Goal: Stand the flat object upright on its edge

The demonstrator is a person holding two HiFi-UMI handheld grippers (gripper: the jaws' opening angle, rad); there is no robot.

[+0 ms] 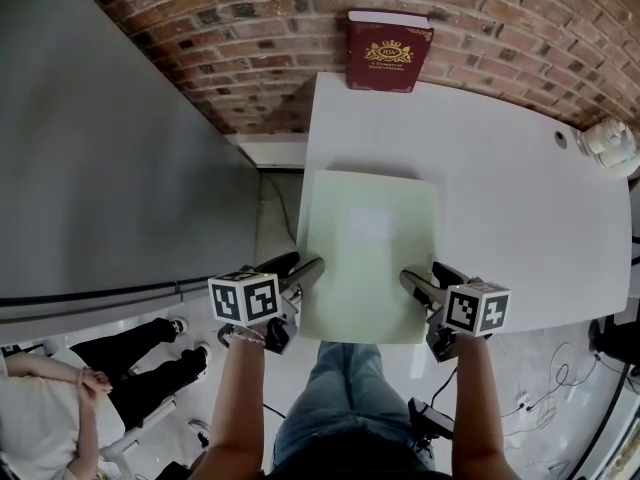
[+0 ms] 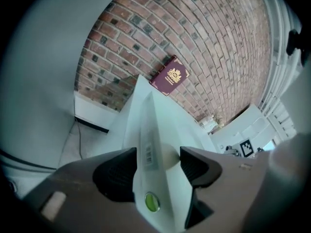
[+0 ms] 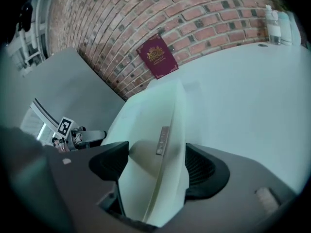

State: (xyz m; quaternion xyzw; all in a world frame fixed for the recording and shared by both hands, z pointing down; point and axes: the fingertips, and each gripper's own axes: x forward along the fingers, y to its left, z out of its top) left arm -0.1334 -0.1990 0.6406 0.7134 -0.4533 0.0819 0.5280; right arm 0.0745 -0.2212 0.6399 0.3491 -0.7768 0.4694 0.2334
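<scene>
Head view: a pale green flat cardboard box [image 1: 368, 253] lies face-up on the white table [image 1: 500, 198], and its near edge reaches the table's front edge. I cannot tell whether it rests fully on the surface or is raised a little. The box is closed, so I see nothing of its contents. One narrow edge carries a barcode label [image 2: 147, 152] and a round green sticker [image 2: 151, 202].

The left hand-held gripper [image 1: 310, 268] is at the box's left edge near the front corner. In its own view the jaws stand wide, with the thickness of the box filling the gap and both pads against it. I read that as a hold on the box.

The right hand-held gripper [image 1: 412, 280] is at the box's right edge, opposite the left one. Its view shows the same: jaws wide, the box edge wedged between them, pads in contact on both faces.

At the far edge of the table, well apart from the box, a maroon hardback book with a gold crest [image 1: 387, 53] stands upright against the red brick wall [image 1: 230, 28].

At the far right corner of the table are small white bottles [image 3: 274, 18]. I cannot make out what is in them.

A person in dark trousers [image 1: 140, 363] sits on the floor side, left of the table.
</scene>
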